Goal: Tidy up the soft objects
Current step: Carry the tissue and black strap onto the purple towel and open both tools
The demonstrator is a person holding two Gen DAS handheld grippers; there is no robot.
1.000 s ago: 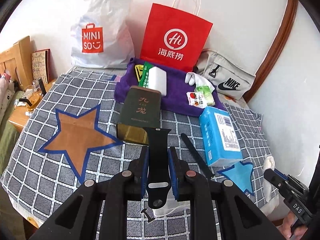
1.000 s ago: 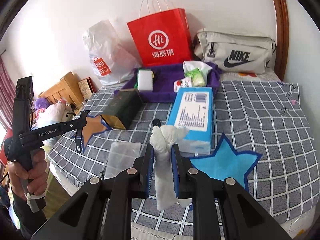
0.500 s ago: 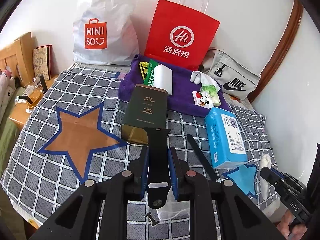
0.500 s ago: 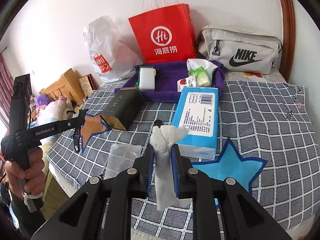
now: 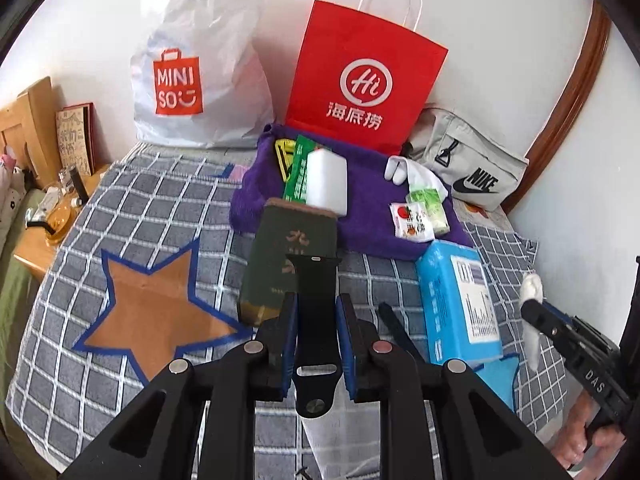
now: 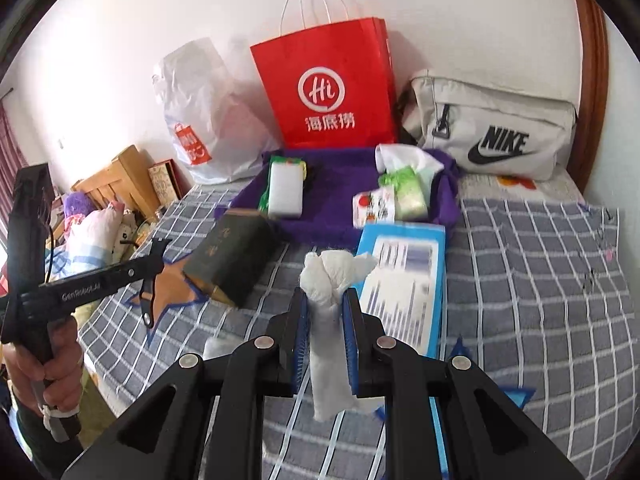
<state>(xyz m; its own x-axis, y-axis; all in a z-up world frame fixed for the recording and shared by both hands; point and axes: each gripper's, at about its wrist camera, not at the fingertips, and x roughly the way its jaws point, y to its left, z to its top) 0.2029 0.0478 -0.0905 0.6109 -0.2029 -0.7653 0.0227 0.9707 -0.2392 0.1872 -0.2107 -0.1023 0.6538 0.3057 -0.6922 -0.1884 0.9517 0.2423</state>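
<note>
Judged partly done: sponge, packets and white cloth already on the purple towel, left gripper fingers clamped on a black strap, right gripper fingers on a white rag, both held above the bed, still undelivered.

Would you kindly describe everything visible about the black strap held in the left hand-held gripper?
The black watch strap looks like matte silicone, flat and wide, with a slim metal-tipped connector at its far end, a slot and a round metal stud at its near end. It stands lengthwise between the pads of the left hand-held gripper, which is shut on it, lifted above the checked cloth. Nothing else touches it.
</note>
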